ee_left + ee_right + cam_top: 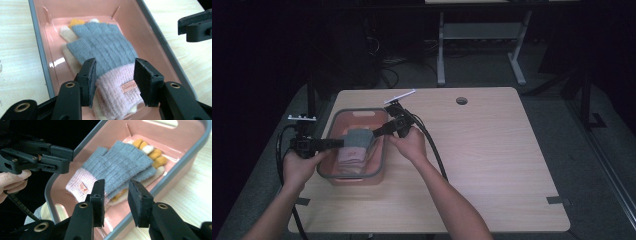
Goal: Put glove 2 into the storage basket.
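Gloves (105, 47) are lying stacked inside the pink bin (382, 161), grey one on top. Left gripper (115, 80) and right gripper (116, 202) are both hovering with jaws apart, gripping nothing. Placement is looking finished; only pulling clear remains.

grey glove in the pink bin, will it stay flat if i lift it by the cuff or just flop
The grey glove looks soft ribbed knit, so it would likely flop from its pink cuff. It probably weighs little. It lies on a cream glove, whose knit may cling and drag along.
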